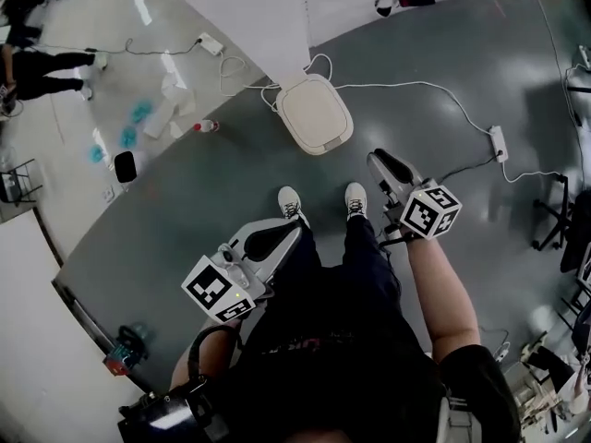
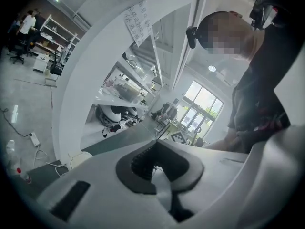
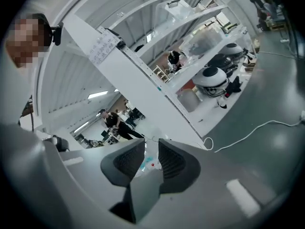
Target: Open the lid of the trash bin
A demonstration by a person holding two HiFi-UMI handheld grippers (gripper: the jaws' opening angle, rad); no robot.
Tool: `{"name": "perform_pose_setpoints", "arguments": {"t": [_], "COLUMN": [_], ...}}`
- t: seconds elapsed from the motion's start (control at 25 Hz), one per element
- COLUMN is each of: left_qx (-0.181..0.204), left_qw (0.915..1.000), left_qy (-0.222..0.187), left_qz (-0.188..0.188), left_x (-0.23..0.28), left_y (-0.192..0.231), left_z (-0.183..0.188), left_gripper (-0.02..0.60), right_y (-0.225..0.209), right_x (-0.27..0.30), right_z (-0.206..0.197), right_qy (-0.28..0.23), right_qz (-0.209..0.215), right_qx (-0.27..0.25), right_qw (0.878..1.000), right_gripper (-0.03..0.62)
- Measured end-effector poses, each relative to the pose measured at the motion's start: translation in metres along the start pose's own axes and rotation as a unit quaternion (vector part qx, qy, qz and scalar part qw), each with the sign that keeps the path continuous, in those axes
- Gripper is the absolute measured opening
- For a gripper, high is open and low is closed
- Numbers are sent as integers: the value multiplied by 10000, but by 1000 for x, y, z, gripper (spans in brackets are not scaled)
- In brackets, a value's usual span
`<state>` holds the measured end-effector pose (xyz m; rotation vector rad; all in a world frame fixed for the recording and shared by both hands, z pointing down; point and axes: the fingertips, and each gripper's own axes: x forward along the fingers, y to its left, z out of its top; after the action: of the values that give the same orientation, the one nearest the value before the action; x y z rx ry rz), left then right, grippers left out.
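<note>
The white trash bin [image 1: 315, 113] stands on the grey floor just ahead of my feet, its lid down flat. Both grippers hang well short of it and touch nothing. My left gripper [image 1: 292, 233] is beside my left knee, its dark tips meeting, nothing held. My right gripper [image 1: 377, 161] is by my right shoe, nearer the bin, and its jaws stand apart and empty. In the left gripper view the bin [image 2: 78, 160] shows low at the left, beyond the closed left gripper [image 2: 156, 147]. In the right gripper view, floor shows through the gap of the right gripper [image 3: 151, 151]; the bin is out of sight.
A white cable [image 1: 416, 86] runs from behind the bin to a power strip [image 1: 499, 142]. A white panel [image 1: 249, 17] rises right behind the bin. A red-capped bottle [image 1: 205, 125] and blue items [image 1: 134, 123] lie at the left. A chair [image 1: 554, 210] stands at the right.
</note>
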<state>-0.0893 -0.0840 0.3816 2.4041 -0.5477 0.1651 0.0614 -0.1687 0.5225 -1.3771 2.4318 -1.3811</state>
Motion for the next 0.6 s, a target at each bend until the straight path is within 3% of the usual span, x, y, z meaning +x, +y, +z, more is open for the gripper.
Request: {"name": "perform_pose_setpoints", "arguments": {"t": [0.4,0.6], "left_qx": [-166,-190], "left_qw": [9952,9923], "left_qy": [793,1091], "left_qz": [-553,-550], "left_x": [-4,-5], "left_y": [36,43], "left_z": [-67,-109], "left_gripper": [5,5], "right_y": [-111,-168], "right_x": [48,74], "right_z": [-115,-174], "right_qy": [229,532], "right_qz": [-1222,-1563], "right_qx": [994,1299], "right_qw": [9873,9777], "right_gripper": [152,167]}}
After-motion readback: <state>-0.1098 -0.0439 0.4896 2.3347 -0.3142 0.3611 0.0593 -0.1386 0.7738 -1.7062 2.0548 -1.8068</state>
